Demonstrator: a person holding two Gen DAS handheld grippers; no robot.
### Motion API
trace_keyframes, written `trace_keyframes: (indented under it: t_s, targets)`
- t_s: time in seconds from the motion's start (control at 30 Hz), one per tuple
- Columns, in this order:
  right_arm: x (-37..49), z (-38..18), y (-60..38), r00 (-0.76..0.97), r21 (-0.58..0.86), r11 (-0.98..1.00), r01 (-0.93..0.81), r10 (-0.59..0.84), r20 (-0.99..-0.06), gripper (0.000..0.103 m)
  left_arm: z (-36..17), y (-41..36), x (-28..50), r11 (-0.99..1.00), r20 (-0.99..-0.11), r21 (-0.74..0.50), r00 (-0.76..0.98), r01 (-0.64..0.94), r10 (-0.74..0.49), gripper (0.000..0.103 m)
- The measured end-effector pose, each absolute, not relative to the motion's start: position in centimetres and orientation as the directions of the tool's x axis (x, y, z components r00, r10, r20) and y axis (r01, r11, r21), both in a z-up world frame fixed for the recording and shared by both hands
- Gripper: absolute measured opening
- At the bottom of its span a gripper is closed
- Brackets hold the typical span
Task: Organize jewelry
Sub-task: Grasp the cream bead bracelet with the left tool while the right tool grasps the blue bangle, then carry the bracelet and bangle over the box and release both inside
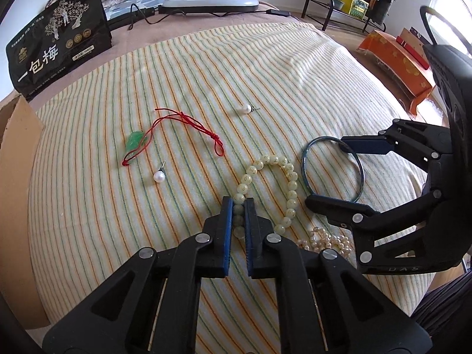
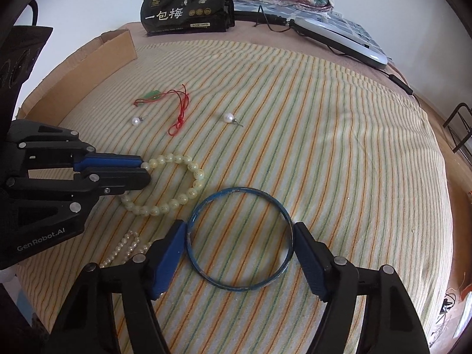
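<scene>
A pale green bead bracelet [image 1: 290,183] [image 2: 177,199] lies on the striped cloth [image 1: 177,67]. My left gripper [image 1: 238,206] [image 2: 144,171] is shut on a few of its beads at the near left end. A blue bangle [image 1: 361,177] [image 2: 206,277] lies flat just right of it. My right gripper [image 2: 237,227] [image 1: 326,171] spans the bangle, one pad pressing on each side of its rim. A jade pendant on a red cord [image 1: 134,143] [image 2: 150,94] lies farther out, as do two pearl earrings [image 1: 158,176] [image 1: 244,109]. A pearl strand [image 1: 327,240] [image 2: 126,244] sits between the grippers.
A cardboard box [image 1: 17,177] [image 2: 115,47] borders the cloth's left side. A black snack bag [image 1: 59,38] [image 2: 185,3] and a silver device with a cable [image 1: 206,1] [image 2: 342,41] stand at the back. An orange stool [image 1: 398,59] is past the bed's right edge.
</scene>
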State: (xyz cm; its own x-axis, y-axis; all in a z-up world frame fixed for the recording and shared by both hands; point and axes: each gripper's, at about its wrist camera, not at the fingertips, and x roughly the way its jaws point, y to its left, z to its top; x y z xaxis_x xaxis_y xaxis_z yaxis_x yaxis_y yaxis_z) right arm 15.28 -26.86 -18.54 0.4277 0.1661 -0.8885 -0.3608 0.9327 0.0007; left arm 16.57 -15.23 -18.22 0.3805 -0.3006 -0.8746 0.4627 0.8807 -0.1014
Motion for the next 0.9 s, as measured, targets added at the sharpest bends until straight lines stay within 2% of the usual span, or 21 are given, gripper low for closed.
trace_keyframes:
  t_s: [0.4,0.9]
  targets:
    - [15.0,-17.0,-26.9,0.453,-0.007,0.942,-0.337,0.155,-0.878,0.074,-14.9,-13.9,15.8,0.886,-0.833,-0.150,0.426,0.439,-0.352,0.005]
    - [13.9,-12.3,-26.3,0.539,-0.027,0.949,-0.313,0.155,-0.828,0.074,-10.2,-11.3,14.3,0.893,-0.762,-0.159,0.523,0.420,-0.382,0.005]
